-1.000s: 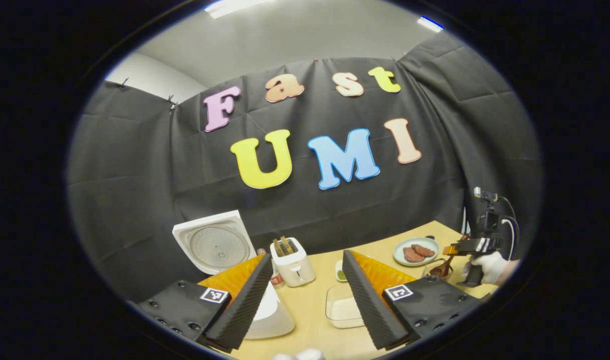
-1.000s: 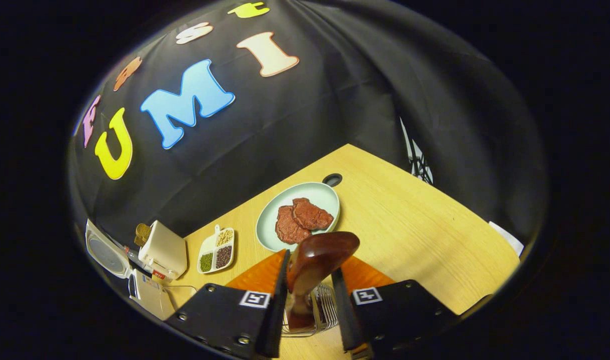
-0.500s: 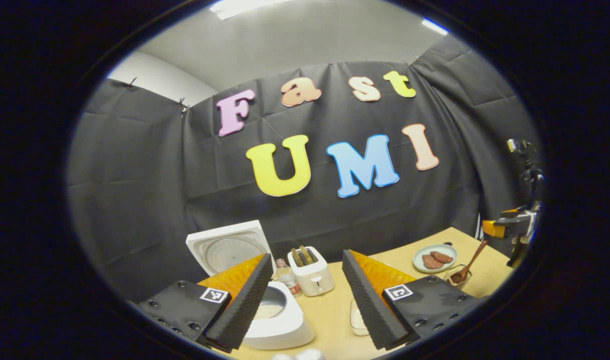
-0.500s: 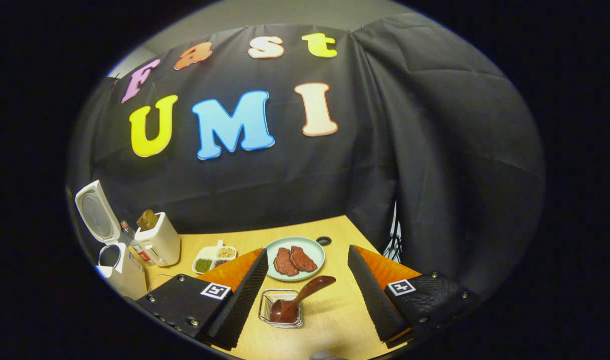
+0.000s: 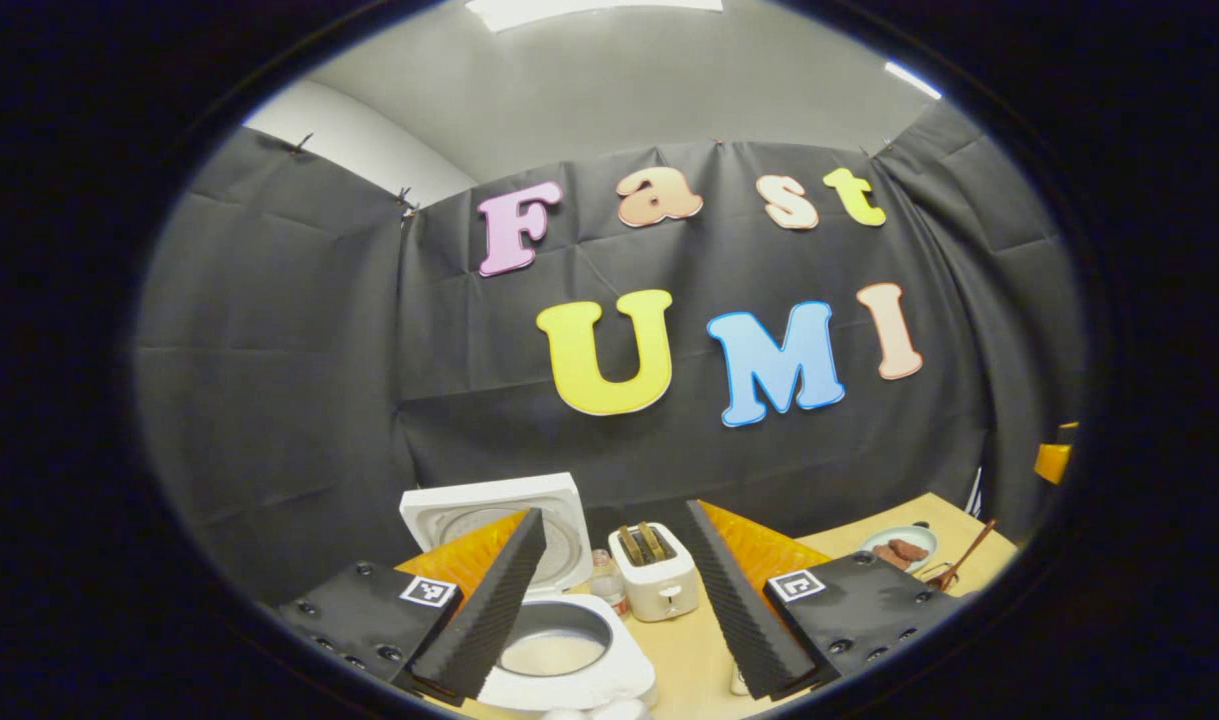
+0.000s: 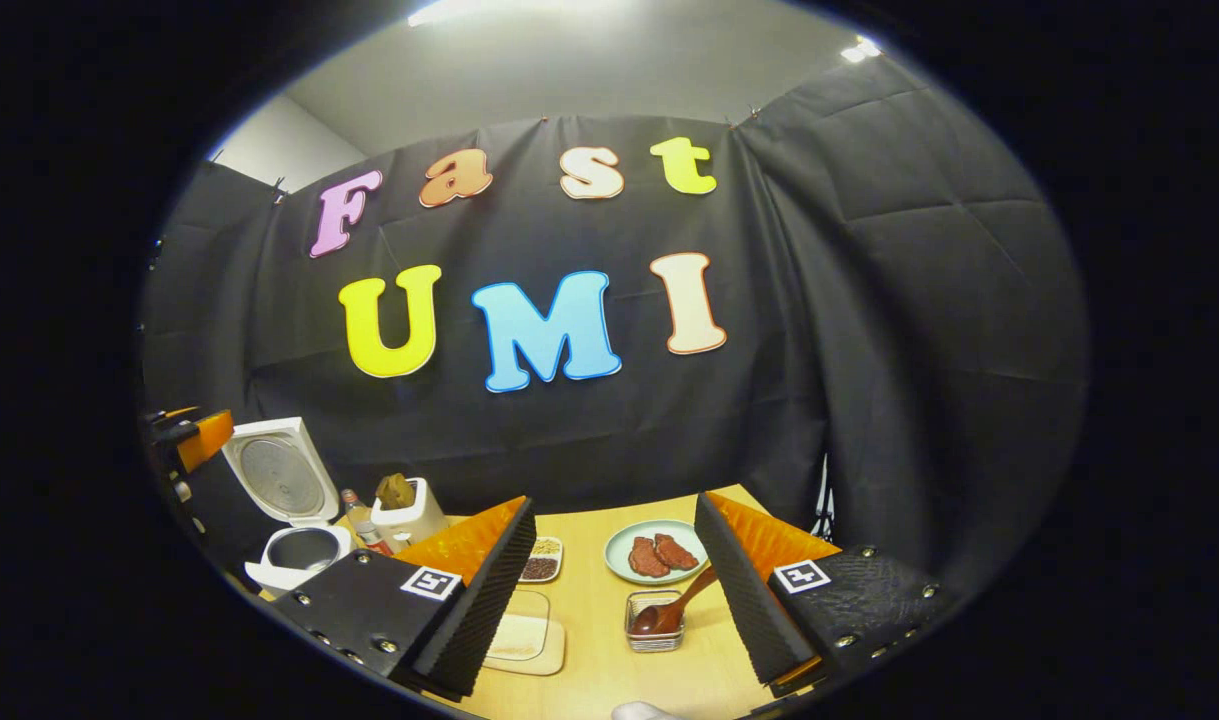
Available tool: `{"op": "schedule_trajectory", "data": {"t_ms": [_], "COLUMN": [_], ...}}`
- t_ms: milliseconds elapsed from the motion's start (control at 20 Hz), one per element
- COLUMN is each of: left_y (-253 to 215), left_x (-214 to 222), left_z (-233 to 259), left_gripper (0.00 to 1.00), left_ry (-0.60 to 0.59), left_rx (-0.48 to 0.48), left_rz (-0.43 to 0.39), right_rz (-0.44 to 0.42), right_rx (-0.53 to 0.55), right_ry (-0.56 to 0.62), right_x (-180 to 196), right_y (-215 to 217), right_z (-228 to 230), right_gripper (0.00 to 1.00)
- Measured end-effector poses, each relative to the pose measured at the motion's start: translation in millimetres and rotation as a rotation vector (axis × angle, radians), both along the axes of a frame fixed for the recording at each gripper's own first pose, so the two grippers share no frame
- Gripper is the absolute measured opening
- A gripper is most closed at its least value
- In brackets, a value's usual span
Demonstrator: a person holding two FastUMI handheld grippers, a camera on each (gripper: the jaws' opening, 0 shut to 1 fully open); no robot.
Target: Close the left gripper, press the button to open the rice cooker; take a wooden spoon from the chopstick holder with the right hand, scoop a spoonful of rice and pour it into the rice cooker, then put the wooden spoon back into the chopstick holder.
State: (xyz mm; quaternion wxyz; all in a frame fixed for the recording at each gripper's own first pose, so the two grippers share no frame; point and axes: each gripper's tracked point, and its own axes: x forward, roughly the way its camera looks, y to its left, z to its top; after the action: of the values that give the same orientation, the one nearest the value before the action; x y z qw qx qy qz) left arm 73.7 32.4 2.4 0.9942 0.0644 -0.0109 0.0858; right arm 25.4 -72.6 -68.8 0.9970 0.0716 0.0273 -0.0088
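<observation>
Both tools are held up off the wooden surface (image 6: 609, 640) with nothing in them. In the right gripper view the right hand-held gripper (image 6: 614, 590) has its fingers spread wide, and between them, lower down, stands the small wire chopstick holder (image 6: 654, 632) with the wooden spoon (image 6: 669, 610) in it, bowl down and handle leaning up to the right toward the pale green plate (image 6: 624, 552) of reddish meat slices just behind. To the left of the holder a clear shallow container (image 6: 524, 640) sits on the surface, partly hidden by the gripper's left finger, and a divided dish of beans (image 6: 541, 560) lies farther back. At the far left the white rice cooker (image 6: 294, 550) stands with its lid tipped up, a small bottle (image 6: 361, 520) and a white toaster (image 6: 409, 515) beside it, and at the left edge part of the other gripper shows. In the left gripper view the left hand-held gripper (image 5: 609, 600) is also spread apart, and the rice cooker (image 5: 569, 660) sits low between its fingers, lid raised, with a pale layer in the inner pot. The toaster (image 5: 659, 580) stands just right of it, and the wooden spoon (image 5: 959, 565) leans in its holder at the far right, next to the plate (image 5: 899, 545).
</observation>
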Motion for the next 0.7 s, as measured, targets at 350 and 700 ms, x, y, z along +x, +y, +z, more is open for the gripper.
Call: {"op": "schedule_trajectory", "data": {"t_ms": [350, 700], "left_y": [119, 203], "left_x": [95, 205], "left_z": [39, 5], "left_gripper": [0.96, 0.97], "left_ry": [-0.003, 0.143], "left_rx": [-0.091, -0.109], "left_rz": [0.134, 0.245], "right_rz": [0.021, 0.059], "right_rx": [-0.012, -0.048], "right_ry": [0.004, 0.054], "right_x": [-2, -2], "right_y": [26, 51], "right_z": [20, 14], "right_gripper": [0.98, 0.98]}}
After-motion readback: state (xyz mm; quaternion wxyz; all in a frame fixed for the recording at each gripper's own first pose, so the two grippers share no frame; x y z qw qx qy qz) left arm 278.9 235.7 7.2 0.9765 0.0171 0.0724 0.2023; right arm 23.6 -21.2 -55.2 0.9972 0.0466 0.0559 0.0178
